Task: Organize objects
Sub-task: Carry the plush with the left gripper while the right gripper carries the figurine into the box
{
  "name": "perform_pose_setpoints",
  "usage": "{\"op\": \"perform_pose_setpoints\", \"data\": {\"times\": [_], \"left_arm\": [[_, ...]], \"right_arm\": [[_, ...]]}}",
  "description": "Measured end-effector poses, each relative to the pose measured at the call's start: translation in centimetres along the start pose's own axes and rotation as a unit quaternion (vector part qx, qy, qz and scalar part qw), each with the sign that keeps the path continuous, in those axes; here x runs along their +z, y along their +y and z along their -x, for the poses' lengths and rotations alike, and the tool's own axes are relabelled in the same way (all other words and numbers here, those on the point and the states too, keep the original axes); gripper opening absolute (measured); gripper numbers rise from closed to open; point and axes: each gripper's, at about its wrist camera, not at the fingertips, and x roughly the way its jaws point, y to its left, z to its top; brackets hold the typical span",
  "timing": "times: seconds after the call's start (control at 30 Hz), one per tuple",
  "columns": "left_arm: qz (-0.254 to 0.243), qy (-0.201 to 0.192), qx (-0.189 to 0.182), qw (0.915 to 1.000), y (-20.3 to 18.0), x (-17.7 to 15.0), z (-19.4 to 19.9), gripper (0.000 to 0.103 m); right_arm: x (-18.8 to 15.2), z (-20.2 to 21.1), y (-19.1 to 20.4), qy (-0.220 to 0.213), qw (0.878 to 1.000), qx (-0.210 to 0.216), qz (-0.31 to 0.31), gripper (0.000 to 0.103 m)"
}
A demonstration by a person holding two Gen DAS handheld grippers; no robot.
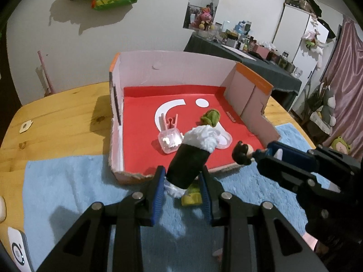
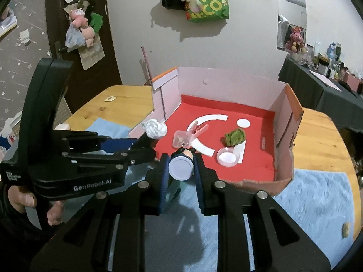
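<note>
Left gripper (image 1: pixel 181 181) clamped on black white-tufted roll (image 1: pixel 189 161); right gripper (image 2: pixel 181 170) pinching small figurine (image 2: pixel 181 166). Just ahead of both, cardboard box (image 1: pixel 172 65) with red floor, on blue towel (image 1: pixel 68 181) over wooden table (image 1: pixel 56 113). Beyond, white wall, hanging green bag (image 2: pixel 207 2).

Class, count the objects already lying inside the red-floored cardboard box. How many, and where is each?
4. A clear plastic case with a pink clip behind it near the middle, a green plush further right, a round white dish in front of it. More may be hidden.

Two figurines (image 1: pixel 190 158) (image 2: pixel 181 162), one box (image 1: pixel 172 68)
</note>
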Motion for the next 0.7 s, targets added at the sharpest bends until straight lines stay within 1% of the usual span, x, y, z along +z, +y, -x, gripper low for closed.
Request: {"op": "perform_pose_setpoints", "data": {"times": [0.17,0.3,0.47,0.7], "left_arm": [[-0.006,0.017,0.000,0.9998,0.1,1.0,-1.4,0.031],[-0.016,0.036,0.000,0.9992,0.1,1.6,-2.7,0.031],[-0.026,0.055,0.005,0.9982,0.3,1.8,-4.0,0.031],[-0.044,0.082,0.007,0.9956,0.4,1.7,-5.4,0.031]], "right_arm": [[0.8,-1.6,-1.2,0.013,1.000,0.001,-0.007,0.020],[1.1,-3.1,-2.0,0.032,0.999,0.002,-0.012,0.020],[1.0,-5.0,-2.9,0.057,0.998,0.000,-0.017,0.020],[0.9,-6.3,-3.6,0.073,0.997,0.000,-0.022,0.020]]}}
